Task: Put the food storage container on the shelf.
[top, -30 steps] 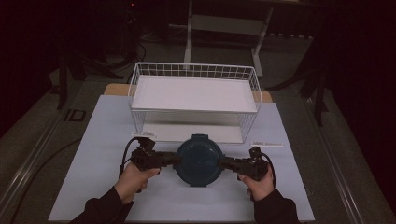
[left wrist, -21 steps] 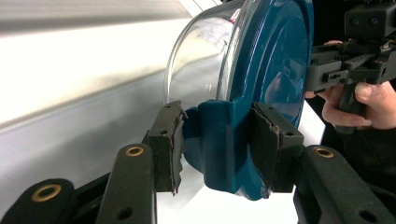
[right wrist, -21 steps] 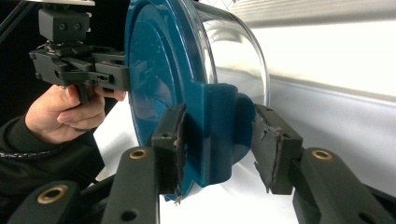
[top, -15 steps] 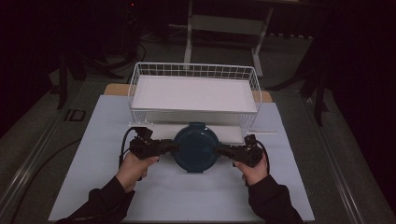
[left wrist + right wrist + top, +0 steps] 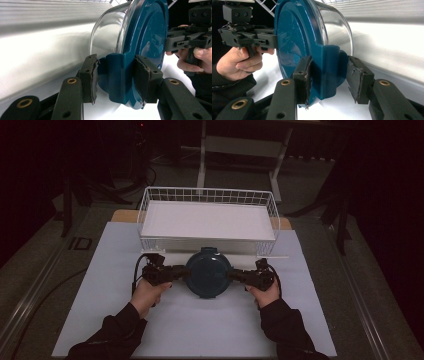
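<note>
Fingers first: the left gripper (image 5: 176, 273) has its pads clamped on the teal side tab of the lidded container (image 5: 208, 272), one pad against each face of the tab. The right gripper (image 5: 238, 275) straddles the opposite tab, but only its lid-side pad (image 5: 302, 75) looks pressed on. The other pad (image 5: 357, 75) seems to stand a hair off the tab, so I'd call that grip loose at best.

So the container hangs between the two sets of fingertips, teal lid (image 5: 147, 37) up toward the camera in the high view, clear body (image 5: 334, 30) below it. Just past the fingertips is the near wall of the white wire basket (image 5: 150, 200).

My guesses at what could go sideways:
- those tabs are narrow, and if the hands drift apart or twist unevenly one could slip out and drop that side
- the weaker right hold probably lets go first
- the container could clip the basket's rim if it goes forward without more height
</note>
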`<act>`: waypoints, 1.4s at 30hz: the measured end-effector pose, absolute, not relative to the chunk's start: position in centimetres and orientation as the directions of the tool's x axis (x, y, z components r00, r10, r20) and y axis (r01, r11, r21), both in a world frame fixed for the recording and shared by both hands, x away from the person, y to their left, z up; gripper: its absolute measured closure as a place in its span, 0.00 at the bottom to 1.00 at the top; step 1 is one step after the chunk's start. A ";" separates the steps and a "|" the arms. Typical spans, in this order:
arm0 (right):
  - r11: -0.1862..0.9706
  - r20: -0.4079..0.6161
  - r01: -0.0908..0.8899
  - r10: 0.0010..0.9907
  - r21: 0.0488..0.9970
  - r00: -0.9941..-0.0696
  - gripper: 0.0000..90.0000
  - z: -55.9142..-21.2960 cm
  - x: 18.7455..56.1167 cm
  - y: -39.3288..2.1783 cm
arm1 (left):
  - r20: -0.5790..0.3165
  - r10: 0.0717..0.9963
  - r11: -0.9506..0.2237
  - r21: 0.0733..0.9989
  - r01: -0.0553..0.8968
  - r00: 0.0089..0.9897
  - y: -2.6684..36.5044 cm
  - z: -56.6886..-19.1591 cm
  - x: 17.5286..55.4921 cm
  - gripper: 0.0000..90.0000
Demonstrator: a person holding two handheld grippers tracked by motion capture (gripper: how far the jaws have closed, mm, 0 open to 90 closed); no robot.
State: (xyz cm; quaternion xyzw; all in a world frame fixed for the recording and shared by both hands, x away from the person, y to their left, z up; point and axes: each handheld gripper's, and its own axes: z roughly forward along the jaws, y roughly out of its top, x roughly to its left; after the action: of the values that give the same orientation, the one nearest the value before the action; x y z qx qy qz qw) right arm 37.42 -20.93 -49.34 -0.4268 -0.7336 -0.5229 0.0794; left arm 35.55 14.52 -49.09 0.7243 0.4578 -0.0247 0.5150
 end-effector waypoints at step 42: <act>0.020 0.467 0.656 0.686 0.754 -0.558 0.55 -49.8 40.2 -19.8 | -0.444 0.707 0.039 0.802 0.596 0.550 13.4 -51.0 39.1 0.53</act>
State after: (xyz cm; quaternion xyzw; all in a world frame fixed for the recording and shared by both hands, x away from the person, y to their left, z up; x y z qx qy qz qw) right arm 40.16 -19.84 -49.84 -0.4701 -0.7141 -0.5185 -0.0145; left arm 39.10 13.38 -51.00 0.6912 0.4715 0.0509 0.5453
